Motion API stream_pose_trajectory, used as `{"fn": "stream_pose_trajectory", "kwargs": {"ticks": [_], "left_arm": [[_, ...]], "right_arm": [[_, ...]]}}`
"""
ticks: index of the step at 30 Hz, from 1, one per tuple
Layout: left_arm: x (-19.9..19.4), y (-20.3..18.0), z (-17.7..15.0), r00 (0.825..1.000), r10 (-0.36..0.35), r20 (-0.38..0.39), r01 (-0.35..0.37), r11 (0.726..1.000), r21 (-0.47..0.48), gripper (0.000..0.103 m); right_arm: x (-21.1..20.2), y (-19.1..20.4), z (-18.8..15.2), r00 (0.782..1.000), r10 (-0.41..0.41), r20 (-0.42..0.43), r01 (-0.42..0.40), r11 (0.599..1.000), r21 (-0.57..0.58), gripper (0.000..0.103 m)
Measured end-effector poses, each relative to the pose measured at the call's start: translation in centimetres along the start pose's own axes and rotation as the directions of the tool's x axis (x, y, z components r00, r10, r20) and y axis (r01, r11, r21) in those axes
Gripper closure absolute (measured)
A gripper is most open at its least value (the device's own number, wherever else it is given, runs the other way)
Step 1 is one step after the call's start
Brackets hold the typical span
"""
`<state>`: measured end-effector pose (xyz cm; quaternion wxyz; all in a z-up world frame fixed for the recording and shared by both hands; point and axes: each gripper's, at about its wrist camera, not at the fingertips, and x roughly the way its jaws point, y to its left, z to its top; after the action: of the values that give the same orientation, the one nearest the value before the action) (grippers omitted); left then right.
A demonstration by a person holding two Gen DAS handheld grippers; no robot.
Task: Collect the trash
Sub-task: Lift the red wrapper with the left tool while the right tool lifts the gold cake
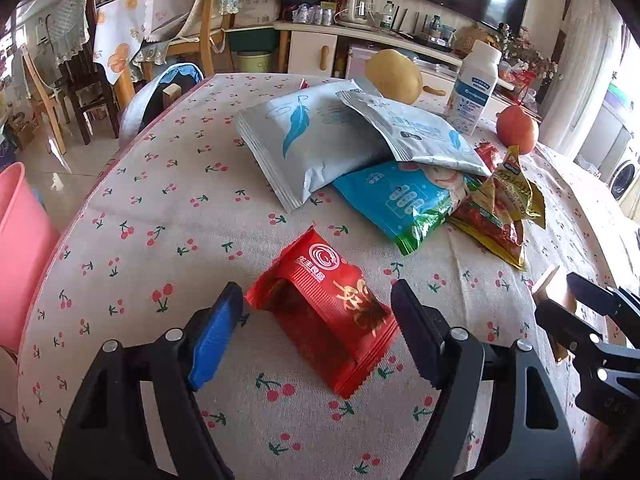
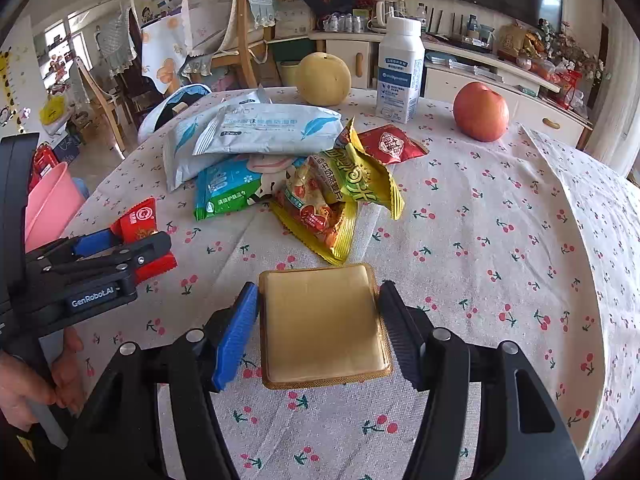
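Observation:
A red snack wrapper lies on the cherry-print tablecloth between the fingers of my left gripper, which is open around it; the same wrapper shows in the right wrist view. A gold square packet lies between the fingers of my right gripper; both pads sit at its edges. More wrappers lie in a pile beyond: two grey feather packs, a blue-green wipes pack, yellow snack bags and a small red packet. A pink bin stands left of the table.
A pear, a white bottle and an apple stand at the table's far side. Chairs and a cabinet are beyond. The right gripper shows at the right edge of the left wrist view.

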<state>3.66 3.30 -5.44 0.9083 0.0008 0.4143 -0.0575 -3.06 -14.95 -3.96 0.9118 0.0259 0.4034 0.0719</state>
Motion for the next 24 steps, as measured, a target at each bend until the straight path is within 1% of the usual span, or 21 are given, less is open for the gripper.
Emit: {"fn": "stream_pose_trajectory", "kwargs": {"ticks": [3, 6, 8, 9, 10, 12, 17, 20, 24], "left_arm": [[0.4, -0.2, 0.5, 0.999, 0.038, 0.000, -0.038, 0.999, -0.002, 0.025], [0.5, -0.2, 0.6, 0.999, 0.051, -0.002, -0.051, 0.999, 0.003, 0.026], [0.5, -0.1, 0.7, 0.999, 0.052, 0.004, -0.053, 0.999, 0.009, 0.038], [0.5, -0.1, 0.7, 0.999, 0.051, 0.008, -0.051, 0.999, 0.018, 0.048], [0.4, -0.1, 0.7, 0.999, 0.050, 0.008, -0.050, 0.998, 0.028, 0.052], [0.4, -0.2, 0.6, 0.999, 0.048, 0.009, -0.048, 0.998, 0.046, 0.054], [0.0, 0.1, 0.2, 1.000, 0.005, 0.005, -0.005, 0.999, 0.052, 0.062], [-0.3, 1.0, 0.2, 0.999, -0.036, 0.002, 0.035, 0.999, 0.011, 0.064], [-1.4, 2.3, 0.7, 0.998, -0.059, 0.032, 0.060, 0.998, -0.028, 0.064]], "right_arm": [[0.1, 0.0, 0.0, 1.000, 0.008, -0.005, -0.008, 1.000, -0.002, 0.040], [0.2, 0.0, -0.1, 1.000, 0.013, -0.009, -0.013, 1.000, -0.002, 0.040], [0.2, 0.0, -0.1, 1.000, 0.013, -0.011, -0.013, 1.000, 0.000, 0.040], [0.2, 0.0, -0.1, 1.000, 0.014, -0.012, -0.014, 1.000, 0.000, 0.040], [0.3, 0.0, -0.1, 1.000, 0.015, -0.013, -0.015, 1.000, 0.001, 0.040], [0.3, 0.0, -0.1, 1.000, 0.016, -0.013, -0.016, 1.000, 0.000, 0.040], [0.3, 0.2, -0.2, 0.999, 0.031, -0.010, -0.031, 0.999, 0.010, 0.040], [0.2, 0.4, -0.2, 0.999, 0.052, -0.005, -0.052, 0.998, 0.021, 0.040], [0.2, 0.8, -0.2, 0.996, 0.085, -0.002, -0.085, 0.996, 0.039, 0.040]]}}
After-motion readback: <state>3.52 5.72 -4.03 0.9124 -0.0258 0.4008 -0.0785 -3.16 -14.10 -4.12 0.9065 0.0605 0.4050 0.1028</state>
